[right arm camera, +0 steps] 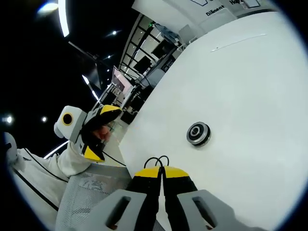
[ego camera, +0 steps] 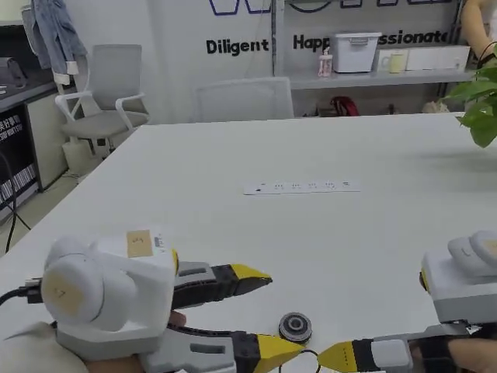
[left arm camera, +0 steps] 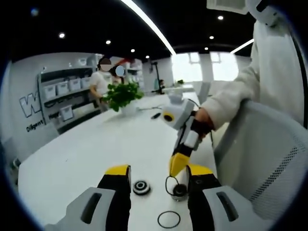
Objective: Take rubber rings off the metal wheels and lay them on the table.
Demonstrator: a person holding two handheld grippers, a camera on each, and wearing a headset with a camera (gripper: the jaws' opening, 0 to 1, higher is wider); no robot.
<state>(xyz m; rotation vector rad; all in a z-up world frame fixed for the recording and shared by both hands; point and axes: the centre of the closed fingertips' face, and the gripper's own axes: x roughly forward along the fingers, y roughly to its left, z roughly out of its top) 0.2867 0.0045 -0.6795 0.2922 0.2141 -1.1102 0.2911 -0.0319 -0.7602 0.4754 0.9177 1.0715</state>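
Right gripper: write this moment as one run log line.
right gripper shut on rubber ring | left gripper open | metal wheel on table by left jaws | loose ring on table

Wheel [ego camera: 295, 326] on table [ego camera: 233, 233], power strip [ego camera: 301, 186] behind

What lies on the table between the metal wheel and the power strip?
Nothing; the head view shows bare white table from the metal wheel up to the power strip.

Head above; gripper views low, facing, sharing wheel [ego camera: 295, 326].
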